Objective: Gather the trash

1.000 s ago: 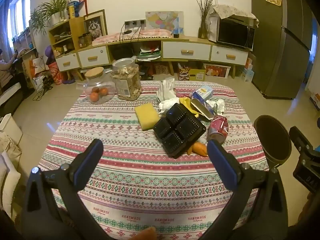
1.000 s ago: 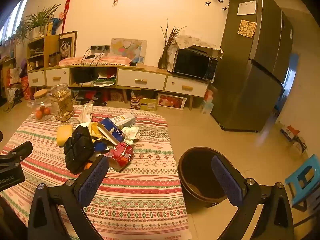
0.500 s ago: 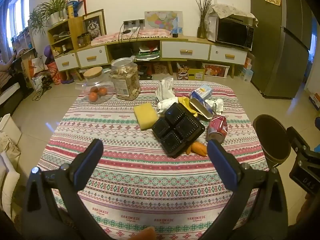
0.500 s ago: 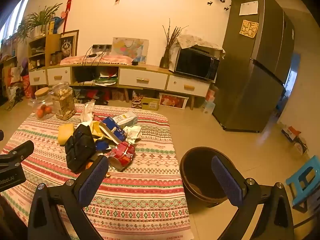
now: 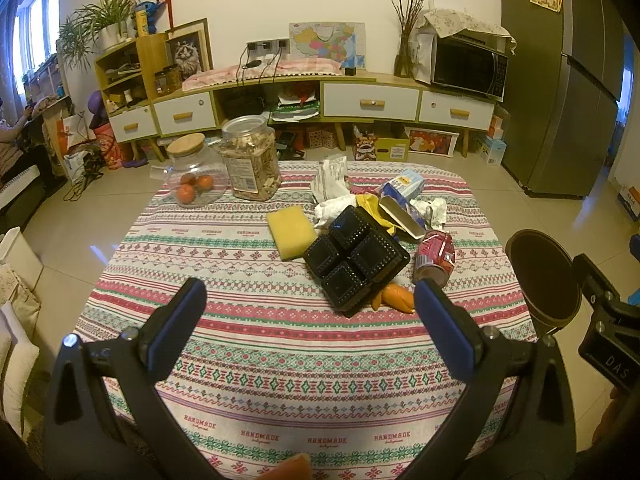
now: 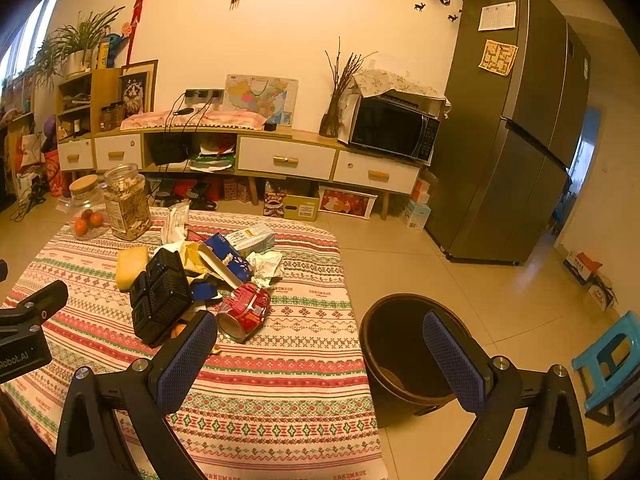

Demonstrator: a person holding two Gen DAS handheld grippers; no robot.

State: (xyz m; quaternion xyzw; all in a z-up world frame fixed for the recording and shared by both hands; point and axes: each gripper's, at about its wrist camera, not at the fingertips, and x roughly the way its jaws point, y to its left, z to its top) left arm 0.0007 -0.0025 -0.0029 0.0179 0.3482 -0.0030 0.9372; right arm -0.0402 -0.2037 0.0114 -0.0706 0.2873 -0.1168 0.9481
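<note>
Trash like the light, crushed can, at two o'clock, could be pinched across its sides by a spread hand-held gripper.

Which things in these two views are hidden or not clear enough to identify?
- Orange scraps, left view: mostly under the black tray.
- Bin bottom, right view: its wall and the right claw cover it.
- Orange object, left view: cut by bottom edge.
- Blue carton print: too small.

Tongs agape (empty), bin below
</note>
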